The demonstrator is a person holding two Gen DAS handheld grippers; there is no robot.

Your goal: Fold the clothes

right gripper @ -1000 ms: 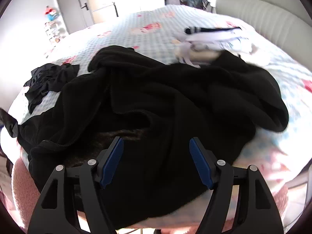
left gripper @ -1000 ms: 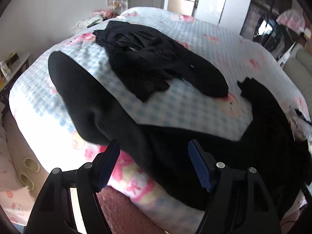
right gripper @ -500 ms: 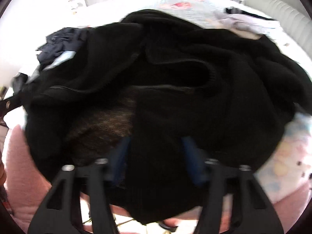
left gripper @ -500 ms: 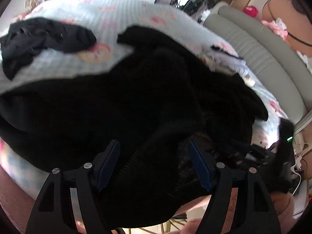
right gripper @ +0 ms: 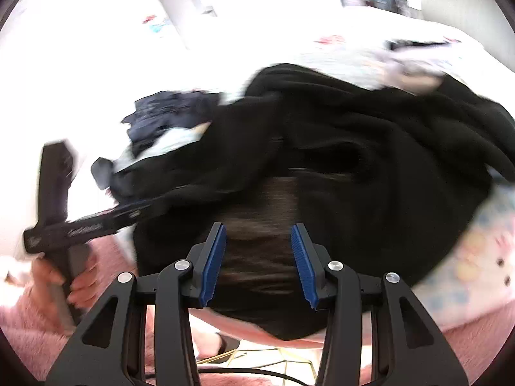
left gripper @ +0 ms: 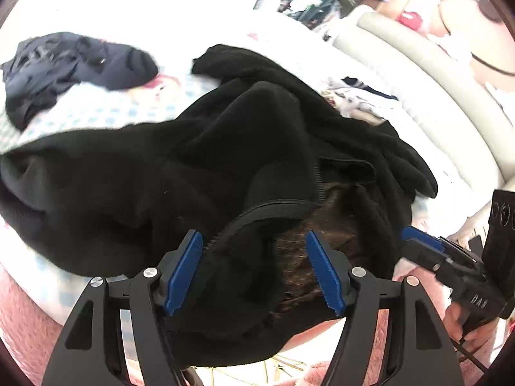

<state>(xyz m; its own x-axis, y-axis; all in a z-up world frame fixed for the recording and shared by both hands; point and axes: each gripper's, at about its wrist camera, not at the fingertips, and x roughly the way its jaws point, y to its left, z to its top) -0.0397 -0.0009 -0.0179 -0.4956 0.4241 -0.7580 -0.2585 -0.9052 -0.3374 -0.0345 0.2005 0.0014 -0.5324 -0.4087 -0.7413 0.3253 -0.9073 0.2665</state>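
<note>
Checked bedding [left gripper: 106, 109] with pink cartoon prints covers the bed that fills both views, with a pale padded headboard [left gripper: 428, 74] curving down the right of the left wrist frame. Your black jacket [left gripper: 199, 173] lies crumpled across the centre of that frame, its brown lining [left gripper: 309, 257] showing near the bottom. Your left gripper [left gripper: 254, 270] stands with jaws wide apart, hem and lining between the blue pads, nothing pinched. Your right gripper [right gripper: 257, 263] is parted more narrowly over the same lining [right gripper: 260, 225], also gripping nothing. A second dark garment [left gripper: 64, 64] sits in the upper left of the left wrist frame, apart from the jacket. Light clothes [left gripper: 360, 103] lie at centre right, touching the jacket's far edge.
</note>
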